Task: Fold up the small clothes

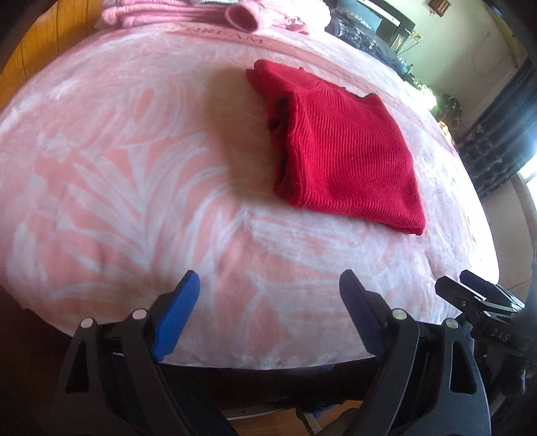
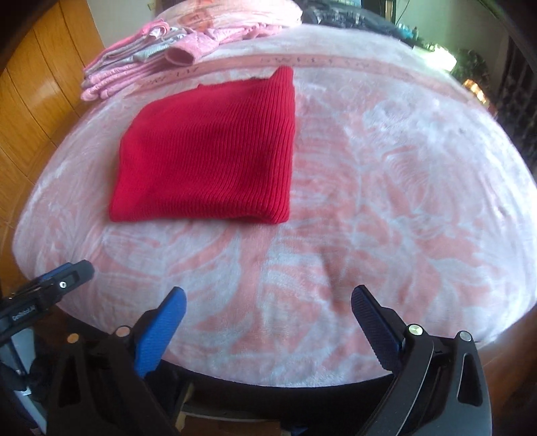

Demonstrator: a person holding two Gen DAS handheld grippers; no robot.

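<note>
A red knitted garment (image 1: 339, 147) lies folded into a thick rectangle on the pink blanket (image 1: 134, 167), with its stacked layers showing along its left edge. In the right wrist view the same red garment (image 2: 208, 151) lies flat at upper left of centre. My left gripper (image 1: 268, 285) hangs open over the blanket's near edge, well short of the garment, nothing between its blue fingers. My right gripper (image 2: 268, 298) is also open and empty, near the blanket's (image 2: 386, 201) front edge. Each gripper shows at the edge of the other's view: right gripper (image 1: 463, 285), left gripper (image 2: 77, 268).
A pile of folded pink and grey clothes (image 2: 154, 60) sits at the far left of the blanket, also seen as pink clothes (image 1: 208, 13). Wooden panelling (image 2: 33, 87) stands to the left. Dark bedding (image 1: 369, 37) and a curtain (image 1: 503, 134) lie at the far right.
</note>
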